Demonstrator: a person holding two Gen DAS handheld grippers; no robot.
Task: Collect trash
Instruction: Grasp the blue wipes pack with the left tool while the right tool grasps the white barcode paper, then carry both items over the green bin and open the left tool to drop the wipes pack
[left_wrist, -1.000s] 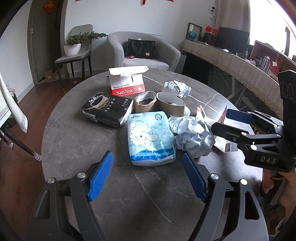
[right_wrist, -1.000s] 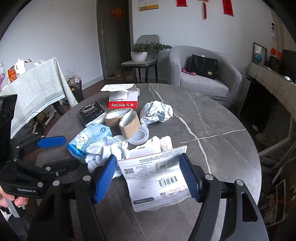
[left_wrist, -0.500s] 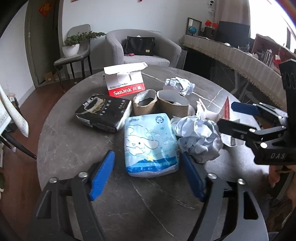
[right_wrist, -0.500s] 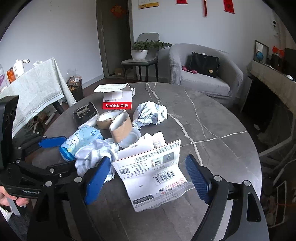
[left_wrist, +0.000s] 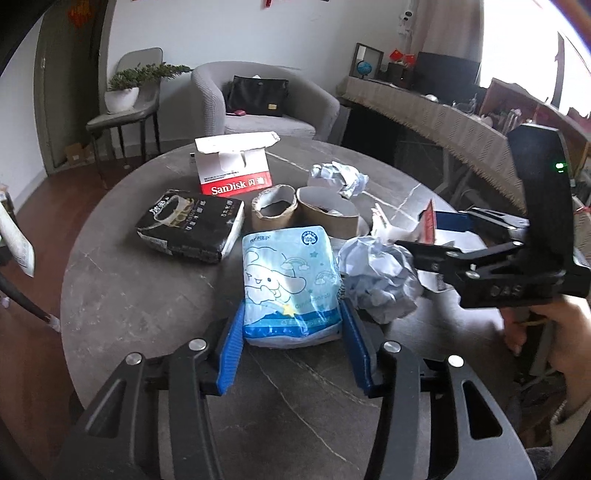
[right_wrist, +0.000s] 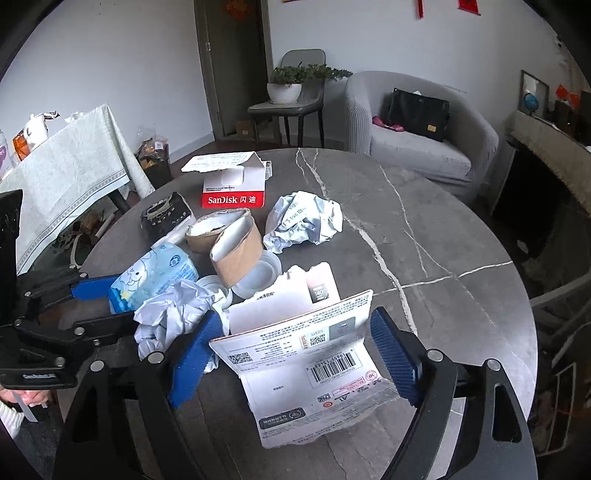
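Trash lies on a round grey marble table (left_wrist: 129, 295). My left gripper (left_wrist: 291, 339) is open, its blue pads either side of the near end of a light blue tissue pack (left_wrist: 290, 284), close to or just touching it. My right gripper (right_wrist: 295, 354) is open around a torn white package with barcodes (right_wrist: 314, 365). A crumpled white paper ball (left_wrist: 380, 280) lies between both grippers; it also shows in the right wrist view (right_wrist: 173, 314). The right gripper shows in the left wrist view (left_wrist: 439, 236).
A black packet (left_wrist: 192, 229), a red-and-white SanDisk box (left_wrist: 236, 170), two cardboard tape rolls (left_wrist: 306, 210), another crumpled paper (right_wrist: 303, 221) and white plastic lids (right_wrist: 258, 277) lie further back. A grey armchair (right_wrist: 417, 129), a chair with a plant and a cloth-covered side table (right_wrist: 66, 173) surround the table.
My left gripper moved forward and narrowed around the tissue pack. My right gripper moved forward so its fingers flank the torn package, staying open.
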